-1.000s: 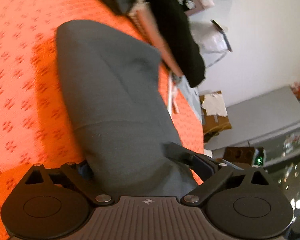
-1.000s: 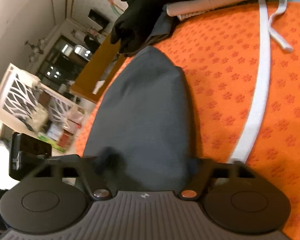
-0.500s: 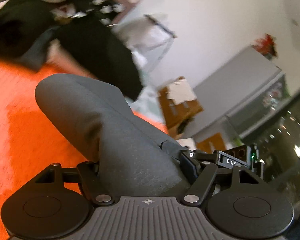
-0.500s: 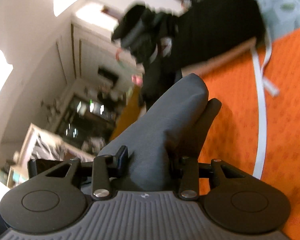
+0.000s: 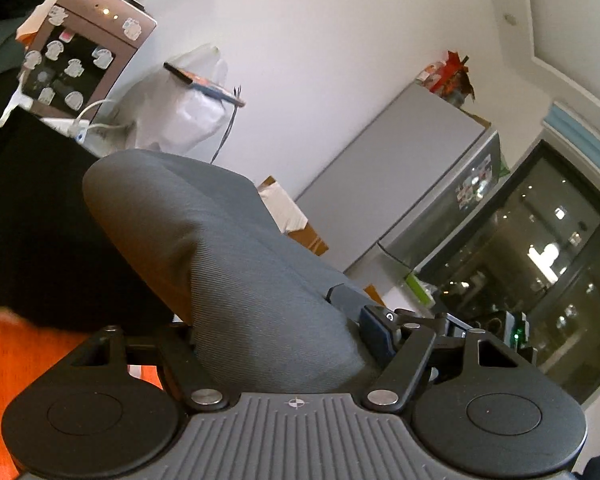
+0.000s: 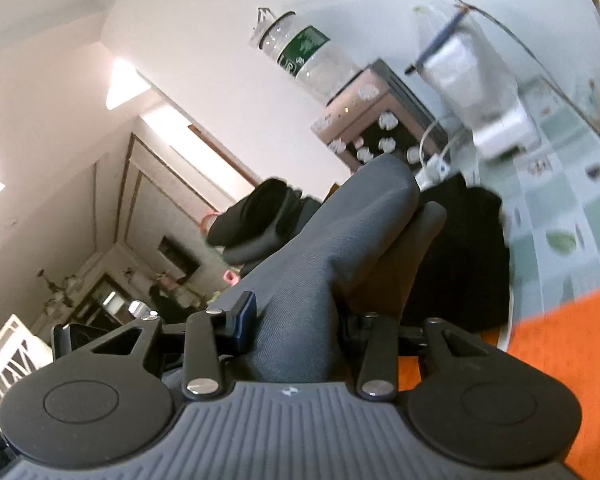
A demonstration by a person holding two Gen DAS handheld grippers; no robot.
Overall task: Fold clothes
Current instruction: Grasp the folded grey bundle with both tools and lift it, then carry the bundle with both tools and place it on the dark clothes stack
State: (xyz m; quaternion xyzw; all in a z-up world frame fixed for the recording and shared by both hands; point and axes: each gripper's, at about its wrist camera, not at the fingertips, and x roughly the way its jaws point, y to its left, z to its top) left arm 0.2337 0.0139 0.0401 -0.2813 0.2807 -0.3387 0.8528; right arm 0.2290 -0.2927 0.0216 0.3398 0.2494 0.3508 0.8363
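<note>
A grey garment (image 5: pixel 220 256) is bunched between the fingers of my left gripper (image 5: pixel 276 340), which is shut on it and holds it up off the orange cloth (image 5: pixel 4 360). The same grey garment (image 6: pixel 332 264) runs up from my right gripper (image 6: pixel 296 340), which is also shut on it. Both cameras tilt up toward the room, so the rest of the garment is hidden below the frames.
Black clothes (image 5: pixel 32 220) lie behind the garment, also in the right wrist view (image 6: pixel 460 256). A water dispenser (image 6: pixel 372 128) with stickers, a bag-covered object (image 5: pixel 180 108) and a grey fridge (image 5: pixel 400 192) stand by the wall. A patterned tablecloth (image 6: pixel 560 216) lies right.
Both grippers have lifted the grey garment off the orange cloth and tilted upward. The views swung from the cloth to the walls and ceiling.
</note>
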